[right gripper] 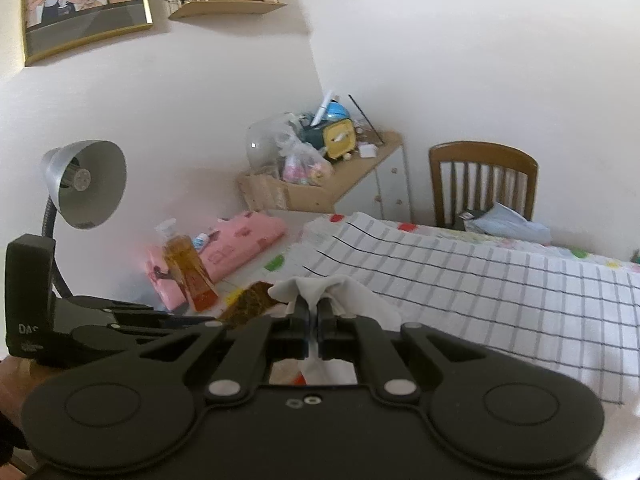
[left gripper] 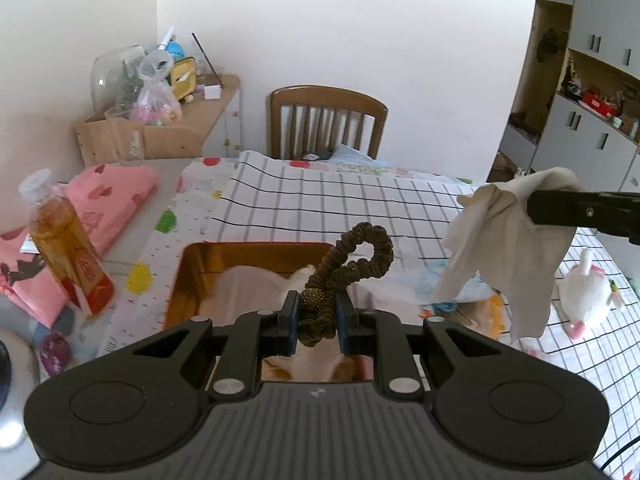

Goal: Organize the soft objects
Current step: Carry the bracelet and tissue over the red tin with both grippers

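Note:
My left gripper point(left gripper: 318, 302) is shut on a dark olive scrunchie point(left gripper: 352, 258), whose loop curls up above the pads. Below it lies an orange-brown box point(left gripper: 192, 276) with pale cloth point(left gripper: 256, 284) inside. My right gripper point(right gripper: 314, 306) is shut on a white cloth point(right gripper: 348, 288); in the left wrist view that white cloth point(left gripper: 504, 248) hangs in folds from the black fingers point(left gripper: 560, 208) at the right, above the checked tablecloth point(left gripper: 360, 204). A white plush toy point(left gripper: 586, 292) with pink trim lies on the table at the far right.
A bottle of amber liquid point(left gripper: 66, 244) stands left of the box, beside pink folded fabric point(left gripper: 108, 204). A wooden chair point(left gripper: 326, 122) faces the table's far edge. A cluttered side shelf point(left gripper: 160, 112) and a desk lamp point(right gripper: 86, 182) stand at the left.

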Tool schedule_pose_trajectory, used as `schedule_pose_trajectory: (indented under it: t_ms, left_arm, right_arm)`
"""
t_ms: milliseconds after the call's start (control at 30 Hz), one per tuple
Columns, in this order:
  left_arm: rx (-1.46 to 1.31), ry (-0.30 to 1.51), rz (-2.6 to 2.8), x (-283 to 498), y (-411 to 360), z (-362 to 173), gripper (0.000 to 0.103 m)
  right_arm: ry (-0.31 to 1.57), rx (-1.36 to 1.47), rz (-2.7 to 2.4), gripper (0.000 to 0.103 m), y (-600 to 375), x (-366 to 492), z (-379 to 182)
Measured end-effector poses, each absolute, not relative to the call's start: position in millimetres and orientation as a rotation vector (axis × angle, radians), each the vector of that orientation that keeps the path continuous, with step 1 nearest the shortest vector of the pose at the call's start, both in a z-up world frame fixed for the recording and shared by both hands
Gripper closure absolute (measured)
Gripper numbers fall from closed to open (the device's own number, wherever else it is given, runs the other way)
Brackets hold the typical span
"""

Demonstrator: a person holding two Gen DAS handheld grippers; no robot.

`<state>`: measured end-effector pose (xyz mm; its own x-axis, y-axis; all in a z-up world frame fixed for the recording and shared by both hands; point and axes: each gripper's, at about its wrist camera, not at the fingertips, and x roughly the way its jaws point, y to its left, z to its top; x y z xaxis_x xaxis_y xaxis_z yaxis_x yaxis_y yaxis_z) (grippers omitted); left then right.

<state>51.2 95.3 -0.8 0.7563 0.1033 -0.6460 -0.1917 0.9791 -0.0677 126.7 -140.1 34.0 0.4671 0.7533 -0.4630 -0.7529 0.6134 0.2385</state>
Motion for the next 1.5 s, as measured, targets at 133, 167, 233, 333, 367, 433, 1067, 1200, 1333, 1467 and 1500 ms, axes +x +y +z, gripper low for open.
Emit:
schedule_pose_trajectory:
  t_ms: [133, 167, 233, 333, 367, 433, 1067, 1200, 1333, 1467, 1500]
  left_arm:
    - [-0.127, 0.703, 0.18, 52.5, 112.9, -1.0, 0.085]
    - [-0.127, 0.705, 0.187, 53.0, 118.3, -1.7, 0.085]
    - [-0.133, 0.712, 0.195, 54.2, 127.6, -3.4, 0.085]
    - [-0.138, 0.728, 0.206, 56.1, 141.2, -8.3, 0.085]
    - [-0.138, 0.734, 0.207, 57.6, 145.7, -10.6, 0.085]
    - [-0.136, 0.746, 0.21, 59.7, 152.6, -14.6, 0.085]
    - [-0.108, 0.936, 0.142, 104.4, 172.1, -84.6, 0.085]
    - [-0.097, 0.961, 0.129, 110.8, 170.6, -93.3, 0.085]
    - [-0.101, 0.98, 0.12, 114.9, 170.7, -99.9, 0.085]
    - [-0.099, 0.99, 0.118, 117.1, 168.9, -102.7, 0.085]
    - [-0.094, 0.991, 0.124, 117.3, 168.3, -102.8, 0.085]
  right_arm:
    - [0.561, -0.001, 0.944, 0.1, -114.8, 128.8, 37.5]
    - [0.563, 0.0, 0.95, 0.1, -108.0, 129.5, 37.7]
    - [0.568, 0.012, 0.96, 0.1, -97.5, 130.7, 37.3]
    - [0.577, 0.033, 0.972, 0.1, -80.7, 133.5, 34.8]
    - [0.58, 0.038, 0.977, 0.1, -74.6, 134.8, 34.0]
    - [0.584, 0.048, 0.984, 0.1, -63.7, 137.4, 31.5]
    - [0.771, -0.048, 0.883, 0.099, 1.2, 163.0, -43.8]
    - [0.815, -0.07, 0.865, 0.098, 2.7, 165.7, -57.8]
    - [0.847, -0.085, 0.858, 0.094, 3.5, 165.9, -68.2]
    - [0.877, -0.106, 0.859, 0.088, 5.4, 166.3, -75.3]
    - [0.886, -0.108, 0.861, 0.086, 5.6, 166.0, -77.2]
